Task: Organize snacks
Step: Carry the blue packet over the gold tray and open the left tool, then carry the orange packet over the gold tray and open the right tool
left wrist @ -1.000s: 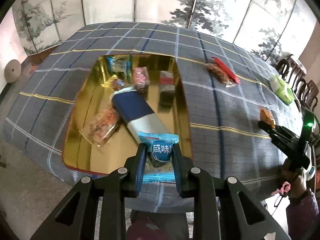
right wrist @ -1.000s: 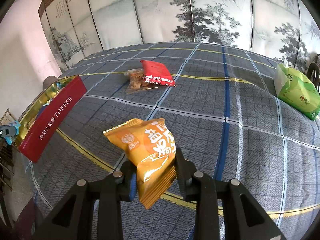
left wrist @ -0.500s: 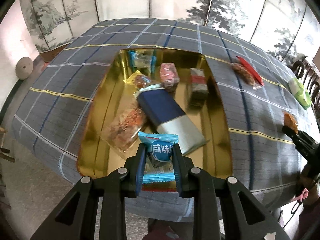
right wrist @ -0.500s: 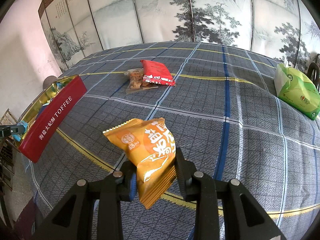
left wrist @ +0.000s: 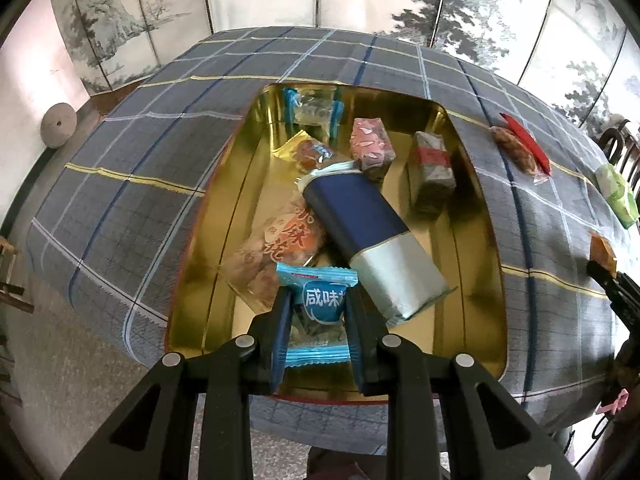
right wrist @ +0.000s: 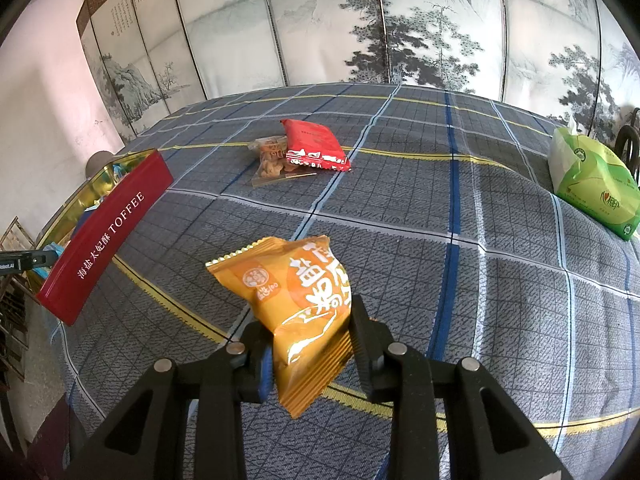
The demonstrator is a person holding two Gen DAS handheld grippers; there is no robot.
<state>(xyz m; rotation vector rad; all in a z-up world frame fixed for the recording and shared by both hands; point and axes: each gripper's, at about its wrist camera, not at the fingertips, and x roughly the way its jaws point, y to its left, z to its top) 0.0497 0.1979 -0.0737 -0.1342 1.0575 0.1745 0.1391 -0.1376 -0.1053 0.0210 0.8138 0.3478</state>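
My left gripper (left wrist: 318, 300) is shut on a light blue snack packet (left wrist: 320, 300) and holds it over the near end of the gold tin (left wrist: 200, 280), which holds a navy and silver pouch (left wrist: 368, 224), an orange printed bag (left wrist: 280, 240) and several small wrapped snacks. My right gripper (right wrist: 310, 332) is shut on an orange snack packet (right wrist: 304, 300) above the plaid tablecloth. The tin shows in the right wrist view (right wrist: 108, 232) as a red wall marked TOFFEE at the left.
A red packet (right wrist: 316, 146) and a clear bag of nuts (right wrist: 272, 160) lie mid-table. A green tissue pack (right wrist: 592, 184) sits at the right edge. A painted folding screen stands behind the table. The right gripper shows at the right edge of the left wrist view (left wrist: 612, 284).
My left gripper has moved forward over the tin with the blue packet. The right gripper and its orange packet have stayed still.
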